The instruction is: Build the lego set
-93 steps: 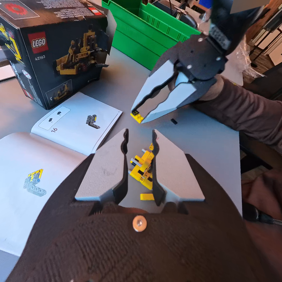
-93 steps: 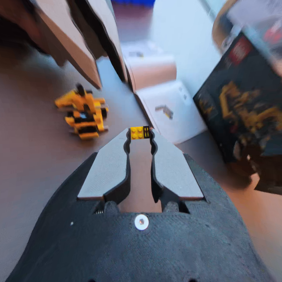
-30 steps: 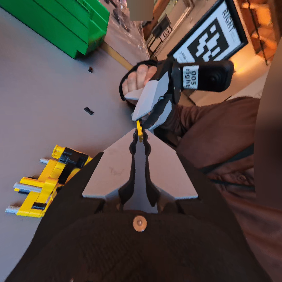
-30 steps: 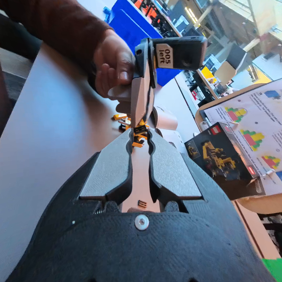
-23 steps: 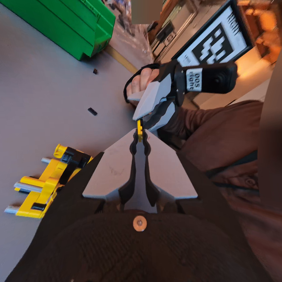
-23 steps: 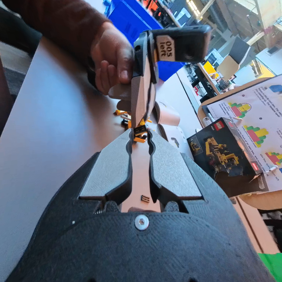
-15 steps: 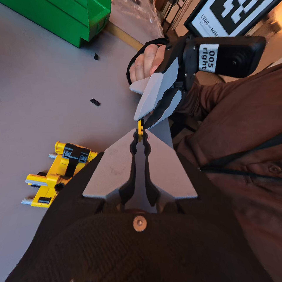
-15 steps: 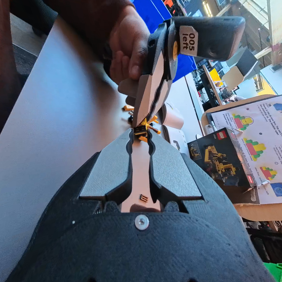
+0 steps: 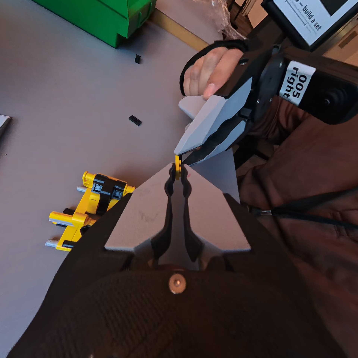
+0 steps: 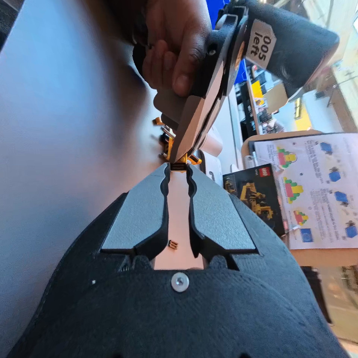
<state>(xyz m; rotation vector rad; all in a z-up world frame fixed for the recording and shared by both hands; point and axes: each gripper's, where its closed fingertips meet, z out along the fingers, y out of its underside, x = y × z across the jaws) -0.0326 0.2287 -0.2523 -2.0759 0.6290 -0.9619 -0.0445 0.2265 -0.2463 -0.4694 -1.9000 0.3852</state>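
Note:
A small yellow plate with a black grille end (image 9: 177,167) is held in the air between both grippers. My left gripper (image 9: 177,170) is shut on its thin edge. My right gripper (image 10: 178,168) is shut across its width and shows in the left wrist view (image 9: 181,156), coming in from the upper right. The left gripper (image 10: 178,159) comes down from above in the right wrist view, tip to tip with mine. The yellow and black lego assembly (image 9: 91,209) lies on the grey table (image 9: 58,116), left of and below my left gripper; it is partly hidden in the right wrist view (image 10: 167,143).
A green bin (image 9: 96,17) stands at the table's far edge. Two small black pieces (image 9: 135,120) (image 9: 137,58) lie loose on the table, and one shows in the right wrist view (image 10: 173,244). The black lego box (image 10: 255,195) and a printed sheet (image 10: 310,189) are at the right. The tips of both grippers are at nearly the same place.
Three seconds ago my left gripper was open over the assembly and only the right held the plate. Now both are shut on it; in the last second they tilted together.

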